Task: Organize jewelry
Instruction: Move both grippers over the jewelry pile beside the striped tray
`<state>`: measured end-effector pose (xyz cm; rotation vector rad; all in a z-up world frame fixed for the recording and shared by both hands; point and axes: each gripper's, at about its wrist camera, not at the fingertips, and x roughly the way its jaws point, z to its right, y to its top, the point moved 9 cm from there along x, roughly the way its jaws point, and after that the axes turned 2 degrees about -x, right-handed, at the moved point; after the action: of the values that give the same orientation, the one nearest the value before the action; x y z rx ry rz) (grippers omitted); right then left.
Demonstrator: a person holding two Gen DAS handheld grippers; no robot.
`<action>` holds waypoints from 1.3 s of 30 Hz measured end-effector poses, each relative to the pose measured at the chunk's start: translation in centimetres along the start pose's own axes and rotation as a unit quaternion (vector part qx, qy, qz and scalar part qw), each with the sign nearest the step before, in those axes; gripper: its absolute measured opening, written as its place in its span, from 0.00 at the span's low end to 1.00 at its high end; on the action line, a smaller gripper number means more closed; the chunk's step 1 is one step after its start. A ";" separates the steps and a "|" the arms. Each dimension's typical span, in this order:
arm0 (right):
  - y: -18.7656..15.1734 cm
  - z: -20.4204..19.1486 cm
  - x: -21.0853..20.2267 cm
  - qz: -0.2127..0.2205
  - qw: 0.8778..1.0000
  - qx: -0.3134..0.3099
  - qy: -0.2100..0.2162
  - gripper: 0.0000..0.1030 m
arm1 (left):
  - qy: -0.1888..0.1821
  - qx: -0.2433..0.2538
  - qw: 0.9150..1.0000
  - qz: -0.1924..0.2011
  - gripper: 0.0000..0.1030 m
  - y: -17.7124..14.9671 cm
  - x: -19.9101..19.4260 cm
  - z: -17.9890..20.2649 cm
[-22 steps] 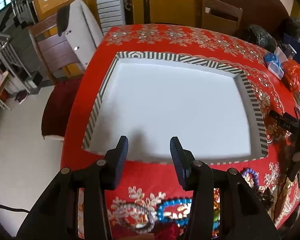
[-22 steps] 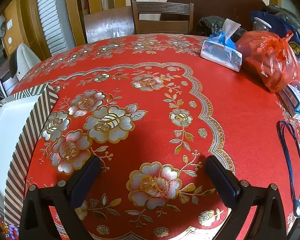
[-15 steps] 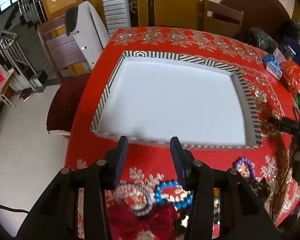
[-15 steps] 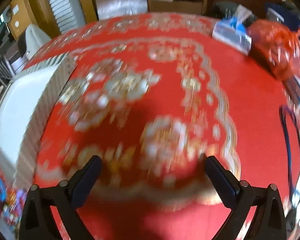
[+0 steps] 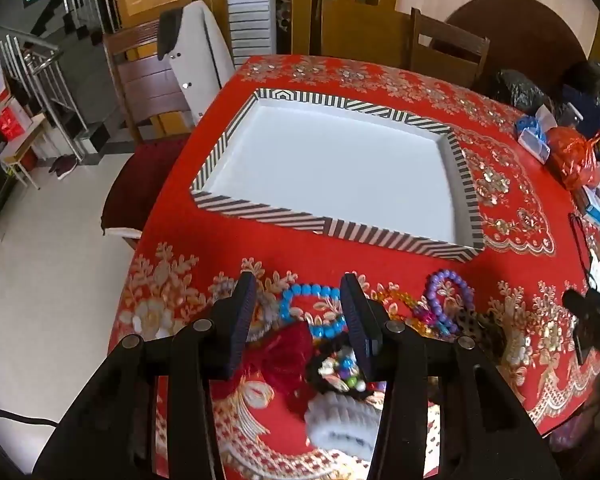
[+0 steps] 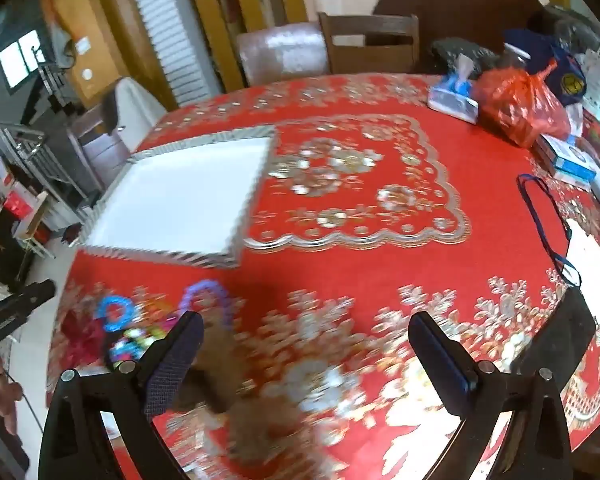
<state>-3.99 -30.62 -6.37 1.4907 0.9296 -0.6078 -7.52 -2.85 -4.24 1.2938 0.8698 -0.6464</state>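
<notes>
A shallow tray (image 5: 260, 210) with a black-and-white striped rim and a bare white floor lies on the red flowered tablecloth. In front of it sits a jewellery pile: a blue bead bracelet (image 5: 312, 308), a purple bead bracelet (image 5: 446, 292), amber beads (image 5: 396, 300), a red bow (image 5: 284, 356) and a white ridged band (image 5: 340, 420). My left gripper (image 5: 298, 292) hovers open over the pile, nothing pinched. My right gripper (image 6: 306, 328) stands wide open above bare cloth, right of the blurred blue bracelet (image 6: 114, 312) and purple bracelet (image 6: 208, 292); the tray (image 6: 160, 254) lies beyond.
An orange plastic bag (image 6: 520, 108), a tissue pack (image 6: 452, 96), small boxes and a blue lanyard (image 6: 548, 216) crowd the table's right side. Wooden chairs stand behind; one at the left (image 5: 196, 56) carries a white jacket. The table edge drops to a tiled floor on the left.
Both grippers have drawn back toward the table's near edge. The left one left the tray and now hangs over the jewellery pile. The right view now takes in tray and bracelets. Jaws unchanged.
</notes>
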 end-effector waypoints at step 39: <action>1.3 -11.1 -2.9 0.054 0.995 -0.086 -0.004 0.99 | 0.009 -0.018 0.999 0.038 0.42 -0.8 -4.3 -1.5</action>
<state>-6.09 -20.25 -1.67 1.3732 0.8670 -0.4450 -10.79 -1.84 -1.16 1.2966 0.8383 -0.5580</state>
